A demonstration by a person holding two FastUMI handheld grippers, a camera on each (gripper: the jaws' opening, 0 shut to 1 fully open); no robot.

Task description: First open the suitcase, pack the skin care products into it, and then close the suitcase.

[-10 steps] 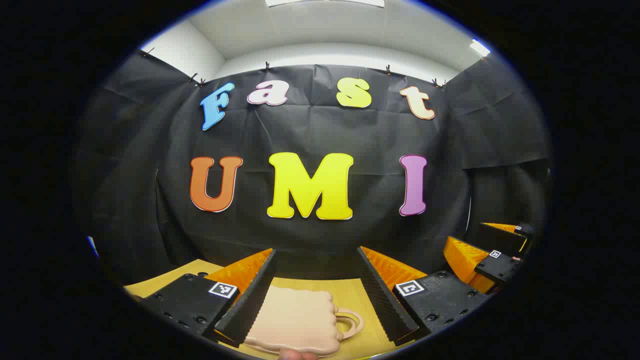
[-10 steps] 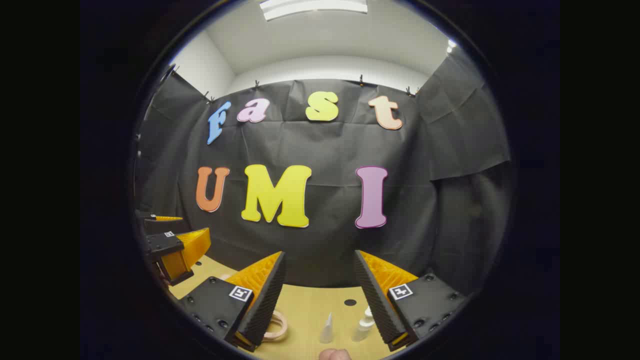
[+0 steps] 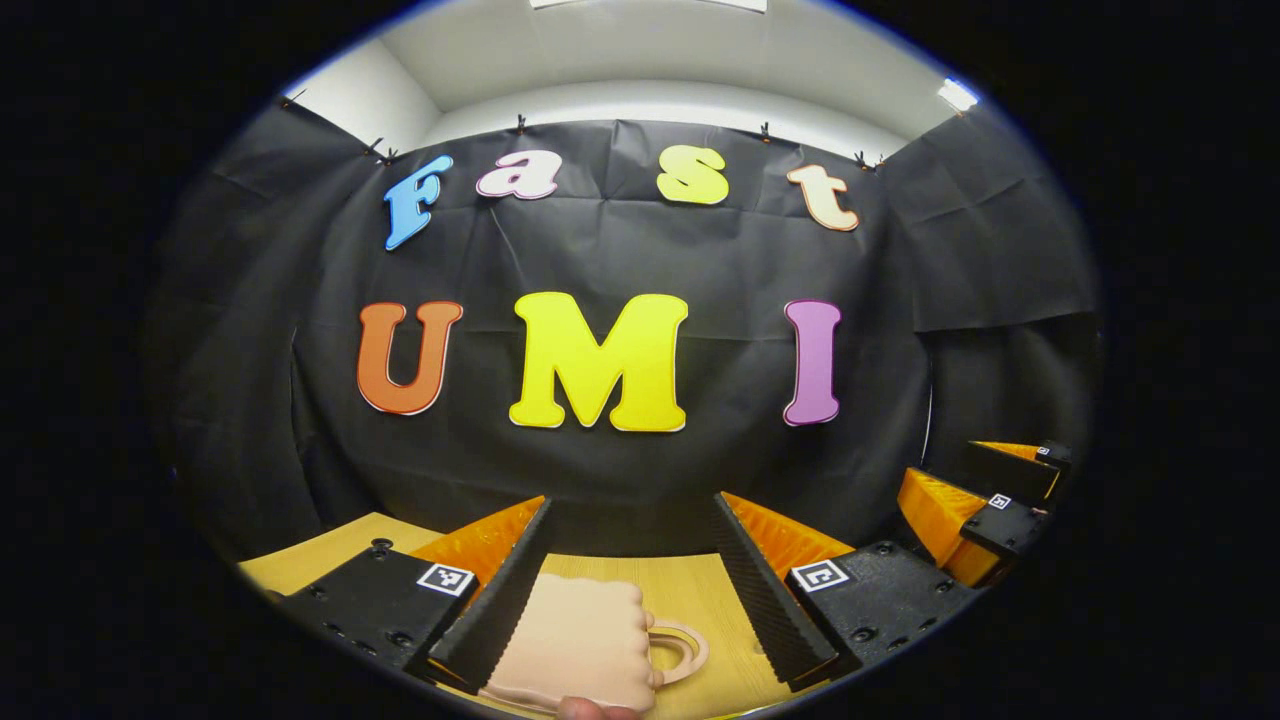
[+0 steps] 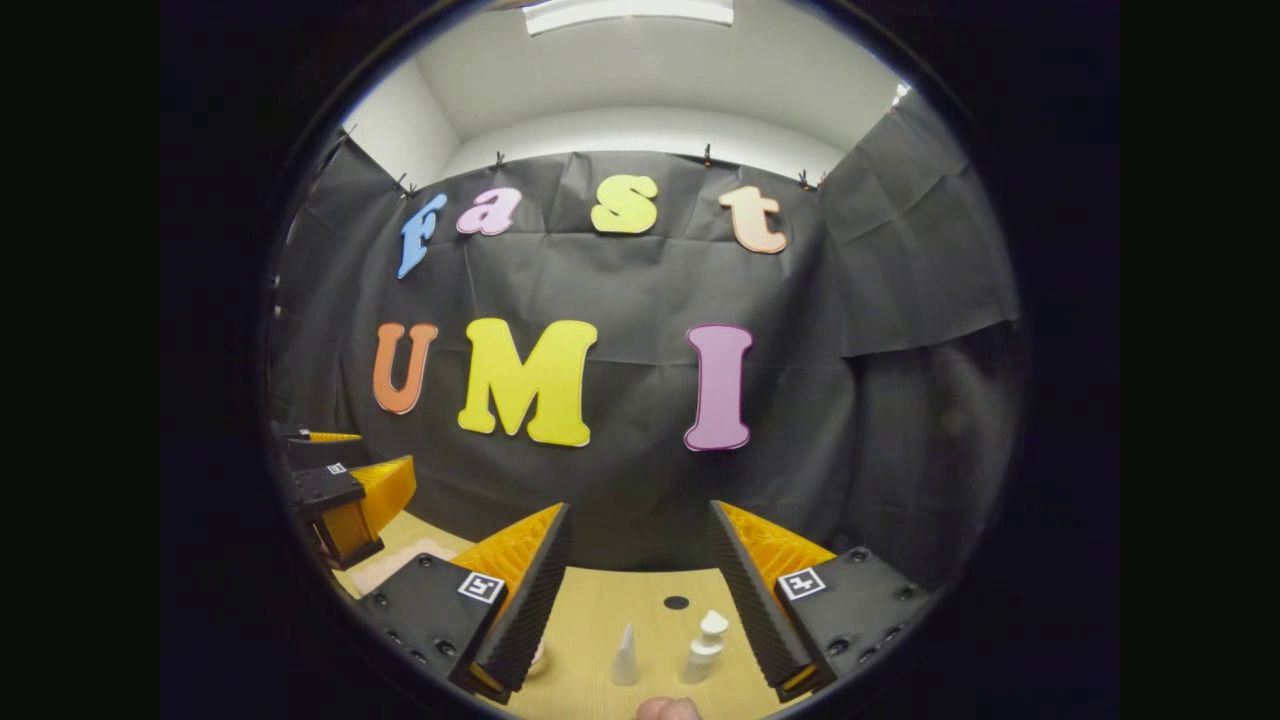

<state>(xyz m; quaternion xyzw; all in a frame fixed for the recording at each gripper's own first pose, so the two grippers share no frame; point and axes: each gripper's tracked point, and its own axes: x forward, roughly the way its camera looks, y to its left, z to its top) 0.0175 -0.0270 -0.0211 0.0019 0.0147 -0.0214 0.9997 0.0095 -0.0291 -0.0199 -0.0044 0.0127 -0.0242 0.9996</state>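
A small peach suitcase (image 3: 585, 640) lies flat on the wooden table (image 3: 320, 560), lid down, its loop handle (image 3: 685, 645) pointing right. My left gripper (image 3: 632, 520) is open above it, a finger on either side, touching nothing. My right gripper (image 4: 640, 515) is also open over the table. Between and beyond its fingers stand two white skin care products: a cone-shaped tube (image 4: 625, 657) and a pump bottle (image 4: 705, 645). A peach edge of the suitcase (image 4: 400, 562) shows at the left of the right gripper view.
The right gripper (image 3: 985, 495) shows at the far right of the left gripper view, and the left gripper (image 4: 350, 495) at the far left of the right gripper view. A dark hole (image 4: 676, 603) marks the table behind the bottles. Black cloth walls close the back.
Both views have tipped slightly downward and shifted. The suitcase sits a little further left between the left fingers. More of the tube and pump bottle shows between the right fingers.
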